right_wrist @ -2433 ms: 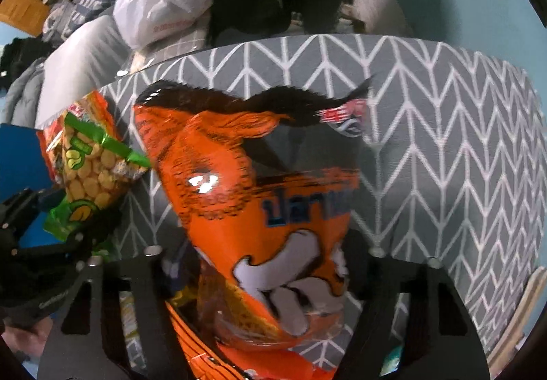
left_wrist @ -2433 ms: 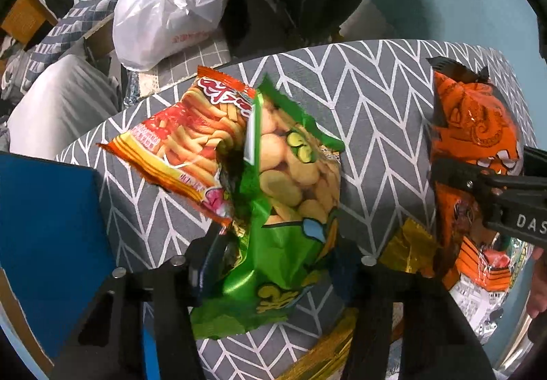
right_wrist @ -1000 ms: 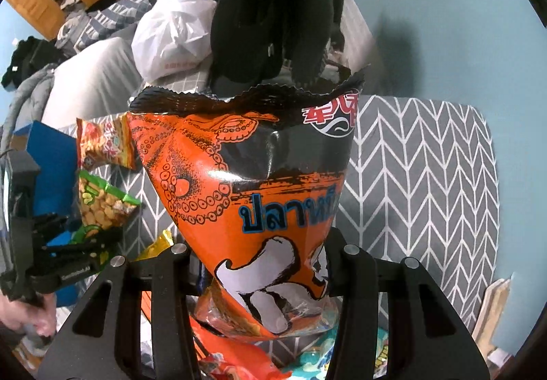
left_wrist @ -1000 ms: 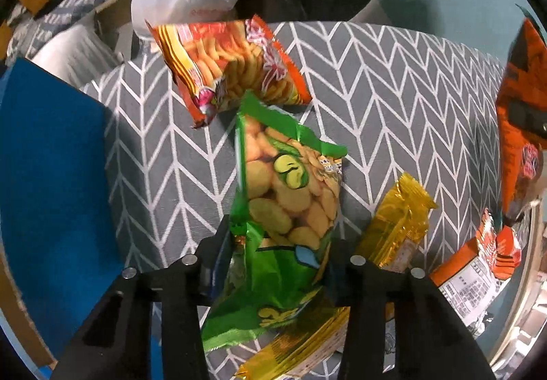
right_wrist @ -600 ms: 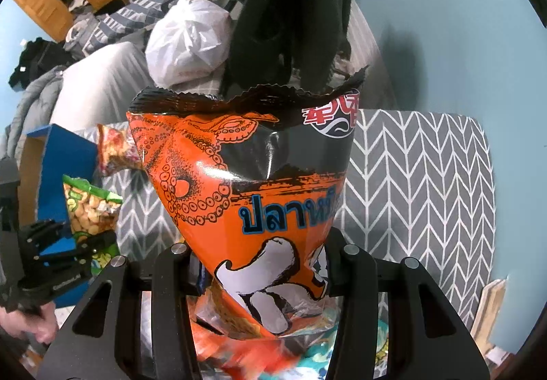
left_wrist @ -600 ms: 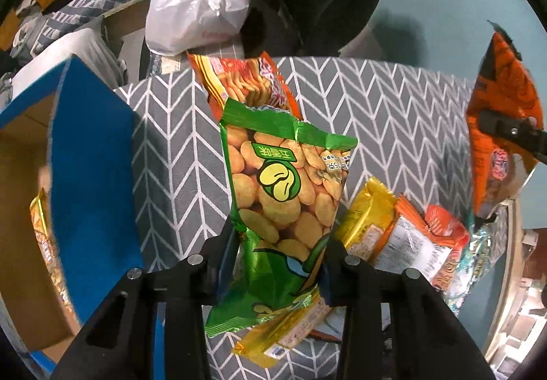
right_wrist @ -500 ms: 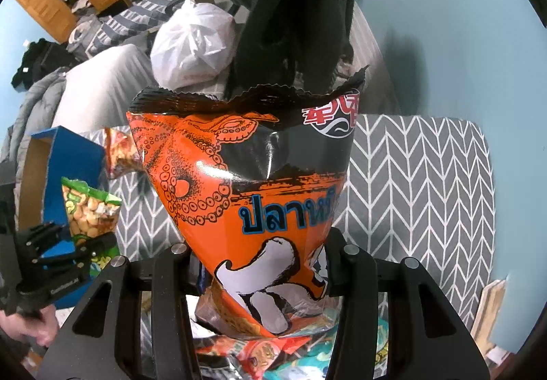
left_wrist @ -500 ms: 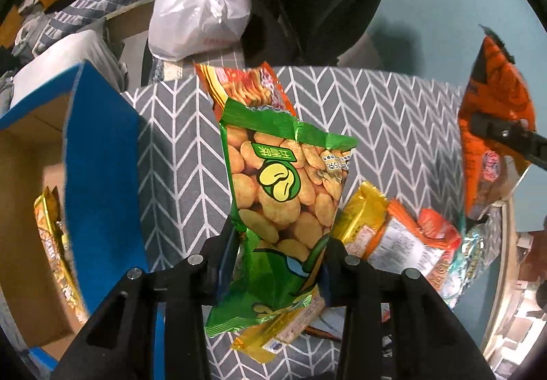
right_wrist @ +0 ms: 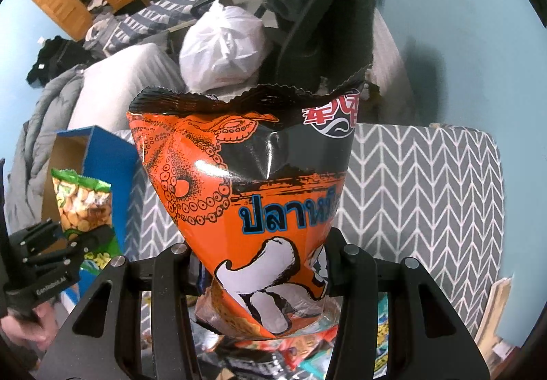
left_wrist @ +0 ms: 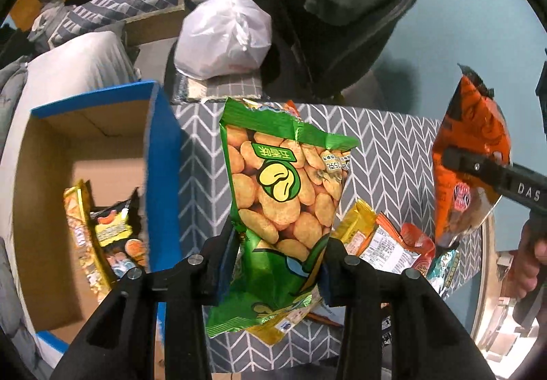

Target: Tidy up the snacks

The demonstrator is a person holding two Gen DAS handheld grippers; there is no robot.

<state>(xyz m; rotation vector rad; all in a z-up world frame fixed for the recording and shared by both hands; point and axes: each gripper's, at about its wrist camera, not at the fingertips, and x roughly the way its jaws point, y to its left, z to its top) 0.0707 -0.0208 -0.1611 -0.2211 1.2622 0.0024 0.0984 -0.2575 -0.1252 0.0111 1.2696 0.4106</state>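
Green bean bag (left_wrist: 283, 195) is clamped low in the left gripper (left_wrist: 278, 263), raised beside the blue box (left_wrist: 164, 174), probably for dropping in. Orange octopus bag (right_wrist: 249, 195) is pinched by the right gripper (right_wrist: 263, 277), held clear of the snack pile (left_wrist: 386, 243).

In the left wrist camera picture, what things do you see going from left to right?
Blue cardboard box → green bean snack bag → gold packet → orange squid snack bag.
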